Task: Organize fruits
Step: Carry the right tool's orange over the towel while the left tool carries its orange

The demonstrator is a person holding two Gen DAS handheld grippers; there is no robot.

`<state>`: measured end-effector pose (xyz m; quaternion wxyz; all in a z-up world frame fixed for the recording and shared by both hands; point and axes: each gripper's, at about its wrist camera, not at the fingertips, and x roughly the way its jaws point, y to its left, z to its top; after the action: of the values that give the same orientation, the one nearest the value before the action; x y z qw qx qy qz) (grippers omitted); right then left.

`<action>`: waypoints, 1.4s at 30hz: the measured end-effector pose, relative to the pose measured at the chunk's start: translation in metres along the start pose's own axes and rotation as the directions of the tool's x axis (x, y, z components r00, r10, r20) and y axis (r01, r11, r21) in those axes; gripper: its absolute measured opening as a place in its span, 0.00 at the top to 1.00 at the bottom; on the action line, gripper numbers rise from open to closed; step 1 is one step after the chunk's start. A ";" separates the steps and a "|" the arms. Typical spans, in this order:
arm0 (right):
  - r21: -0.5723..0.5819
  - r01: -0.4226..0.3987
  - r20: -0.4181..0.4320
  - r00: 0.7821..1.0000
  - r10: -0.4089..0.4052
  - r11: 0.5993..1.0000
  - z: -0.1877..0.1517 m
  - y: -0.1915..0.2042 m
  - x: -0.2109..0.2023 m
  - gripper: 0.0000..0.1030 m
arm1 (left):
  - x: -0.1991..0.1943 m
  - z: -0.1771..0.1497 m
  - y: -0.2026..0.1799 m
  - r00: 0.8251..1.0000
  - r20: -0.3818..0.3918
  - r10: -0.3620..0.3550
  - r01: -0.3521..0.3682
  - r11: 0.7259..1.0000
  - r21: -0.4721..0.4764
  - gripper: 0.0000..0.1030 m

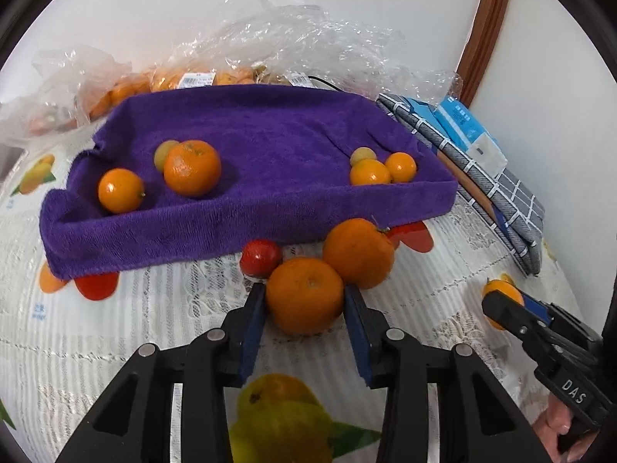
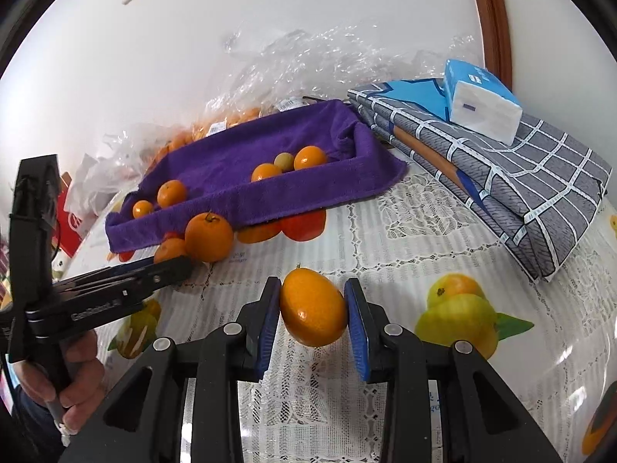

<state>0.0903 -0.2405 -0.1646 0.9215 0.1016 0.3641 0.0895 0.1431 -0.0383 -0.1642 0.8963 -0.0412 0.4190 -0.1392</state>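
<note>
White lace covers the table [image 1: 115, 332]; left tongs [image 1: 304, 301] bracket an orange [image 1: 304, 295] at six o'clock from the purple tray [image 1: 246, 227], pads apparently touching. Right tongs [image 2: 312, 308] clamp a kumquat [image 2: 313, 306].

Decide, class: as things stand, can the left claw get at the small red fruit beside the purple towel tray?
Probably not directly. The left claw has an orange between its pads, and that orange sits in front of the red fruit.

Crumpled plastic bags [image 1: 162, 77] blur the oranges inside them.
</note>
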 end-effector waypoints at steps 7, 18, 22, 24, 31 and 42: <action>-0.017 -0.003 -0.036 0.999 0.002 1.000 0.001 0.002 0.004 0.67 | -0.020 -0.006 0.019 0.999 0.027 0.019 -0.018 0.999 -0.031 0.63; -0.133 0.071 0.069 0.996 -0.062 0.989 0.065 0.029 0.001 0.67 | -0.056 0.035 0.077 0.988 0.152 0.011 0.013 0.987 -0.158 0.63; -0.147 0.080 0.096 0.993 -0.066 0.986 0.097 0.037 0.018 0.67 | -0.048 0.061 0.087 0.981 0.177 0.079 -0.052 0.987 -0.149 0.63; -0.142 0.076 0.099 0.993 -0.062 0.987 0.110 0.039 0.030 0.67 | -0.039 0.070 0.093 0.976 0.185 0.113 -0.086 0.985 -0.149 0.63; -0.090 0.078 0.057 0.996 -0.073 0.993 0.123 0.030 0.084 0.67 | -0.012 0.075 0.119 0.981 0.151 0.124 -0.090 0.972 -0.217 0.63; -0.155 0.074 0.046 0.997 -0.068 0.985 0.111 0.040 0.098 0.68 | -0.003 0.071 0.117 0.982 0.153 0.113 -0.077 0.971 -0.225 0.63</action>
<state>0.2335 -0.1919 -0.1393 0.9365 0.0175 0.3404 0.0828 0.2205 0.0715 -0.1380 0.9237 -0.1305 0.3575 -0.0452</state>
